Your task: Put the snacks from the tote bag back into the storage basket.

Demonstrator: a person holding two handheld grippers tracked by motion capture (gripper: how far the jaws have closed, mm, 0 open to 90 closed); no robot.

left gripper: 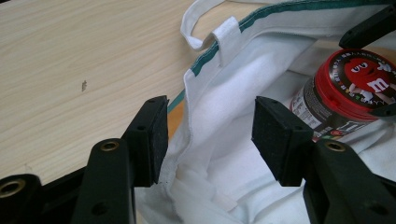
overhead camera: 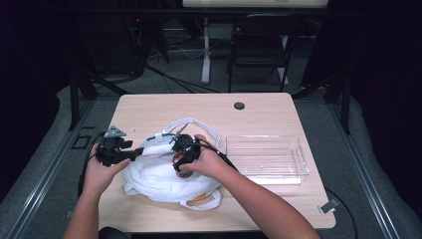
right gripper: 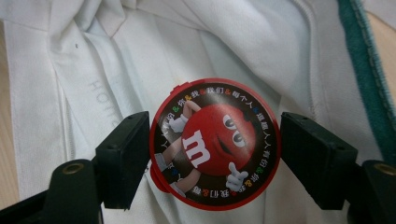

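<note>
Currently the right tool [right gripper: 215,154] is straddling the red lid of the candy canister [right gripper: 215,142] inside the white tote bag [overhead camera: 164,177]. Its jaws are standing wide, with a thin gap showing at each side of the lid, so the canister is released and resting on the bag's fabric. The left tool [left gripper: 208,140] is sitting at the bag's mouth with the green-trimmed hem [left gripper: 187,135] between its pads. Whether those pads are actually pressing the cloth cannot be told, as a clear gap is showing beside the fabric.

Risks from this position:

- The canister is lying tilted on soft cloth. If the right tool is withdrawn at an angle, a pad is likely to catch the lid's rim and drag or roll the canister toward the bag's opening.
- If the left tool is not gripping the hem, the mouth is likely to slump and fold over the right tool — snagging it on the way out.
- The loose handle strap [overhead camera: 204,130] is looping just beside the right hand [overhead camera: 211,162]; a cable or jaw catching it would be pulling the whole bag across the bench [overhead camera: 209,107].
- Farther off, the clear plastic bin [overhead camera: 266,159] is standing near the bag — a sliding bag could be nudging it toward the bench edge.
</note>
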